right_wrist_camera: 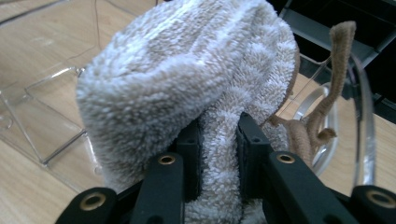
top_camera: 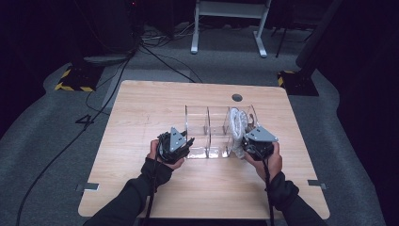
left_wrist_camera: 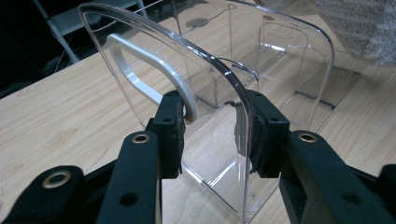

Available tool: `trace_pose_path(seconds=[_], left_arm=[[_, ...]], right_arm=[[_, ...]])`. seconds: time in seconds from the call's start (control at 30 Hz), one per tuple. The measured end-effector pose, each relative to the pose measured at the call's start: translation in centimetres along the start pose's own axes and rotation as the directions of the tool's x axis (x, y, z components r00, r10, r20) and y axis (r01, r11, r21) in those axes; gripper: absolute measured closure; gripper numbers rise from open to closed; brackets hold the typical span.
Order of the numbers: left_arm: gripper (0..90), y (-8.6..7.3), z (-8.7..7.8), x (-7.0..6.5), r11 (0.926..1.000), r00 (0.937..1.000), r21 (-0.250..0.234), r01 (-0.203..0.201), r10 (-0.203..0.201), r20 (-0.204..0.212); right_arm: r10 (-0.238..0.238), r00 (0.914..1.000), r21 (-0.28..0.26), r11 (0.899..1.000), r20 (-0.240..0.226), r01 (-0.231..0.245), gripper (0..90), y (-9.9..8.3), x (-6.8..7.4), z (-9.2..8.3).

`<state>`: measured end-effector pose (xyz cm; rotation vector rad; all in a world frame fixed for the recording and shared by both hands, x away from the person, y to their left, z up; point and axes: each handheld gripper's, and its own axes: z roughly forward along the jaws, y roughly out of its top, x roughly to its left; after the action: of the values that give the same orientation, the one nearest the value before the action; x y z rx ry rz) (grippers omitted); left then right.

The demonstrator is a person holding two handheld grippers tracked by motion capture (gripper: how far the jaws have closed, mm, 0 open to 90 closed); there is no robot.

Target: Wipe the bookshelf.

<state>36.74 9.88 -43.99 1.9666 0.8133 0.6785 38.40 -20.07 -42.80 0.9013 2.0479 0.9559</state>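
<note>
A clear plastic organizer (top_camera: 207, 127) with several compartments stands at the middle of the wooden table (top_camera: 141, 108). My left gripper (top_camera: 188, 143) is at its left end. In the left gripper view the gripper (left_wrist_camera: 212, 133) is shut on the clear end wall (left_wrist_camera: 210, 56), one pad against the wall's white handle (left_wrist_camera: 140, 70). A fluffy white and beige towel (top_camera: 236, 123) sits in the right-hand compartment. My right gripper (top_camera: 244, 141) is shut on it. In the right gripper view the towel (right_wrist_camera: 187, 70) bulges over the gripper (right_wrist_camera: 218, 149), and a beige loop (right_wrist_camera: 338, 60) hangs beside it.
A round cable hole (top_camera: 237, 97) lies near the table's far edge. Small metal brackets (top_camera: 88, 186) stick out at the table's sides. Cables (top_camera: 94, 94) run over the grey floor at the left, and white desk legs (top_camera: 194, 28) stand beyond the table.
</note>
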Motion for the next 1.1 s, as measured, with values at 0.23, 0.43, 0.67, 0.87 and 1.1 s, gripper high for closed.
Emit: trace_pose_path(seconds=[0.23,0.43,0.67,0.87,1.1], left_arm=[[62.2,-0.1,-0.3,-0.5,1.0000,1.0000,0.000,0.004,-0.004,-0.002],[61.4,-0.2,-0.6,-1.0,1.0000,1.0000,0.001,-0.002,0.002,0.008],[61.1,-0.2,-0.7,-1.1,0.9999,0.9999,0.001,-0.011,0.011,0.009],[60.9,-0.2,-0.8,-1.2,0.9998,0.9998,0.003,-0.017,0.017,0.014],[60.8,-0.2,-0.9,-1.3,0.9998,0.9997,0.008,-0.017,0.016,0.017]], right_arm=[[-0.010,0.9993,0.050,0.999,-0.036,0.011,74.9,-2.3,0.9,0.4],[0.017,0.9974,0.098,0.995,-0.070,-0.010,74.9,-4.1,1.2,1.6],[0.030,0.9946,0.157,0.987,-0.099,-0.014,74.7,-5.0,1.5,2.5],[0.052,0.9943,0.144,0.989,-0.093,-0.038,74.8,-4.4,1.2,1.9],[0.056,0.9964,0.080,0.995,-0.064,-0.051,74.8,-3.0,0.7,0.5]])
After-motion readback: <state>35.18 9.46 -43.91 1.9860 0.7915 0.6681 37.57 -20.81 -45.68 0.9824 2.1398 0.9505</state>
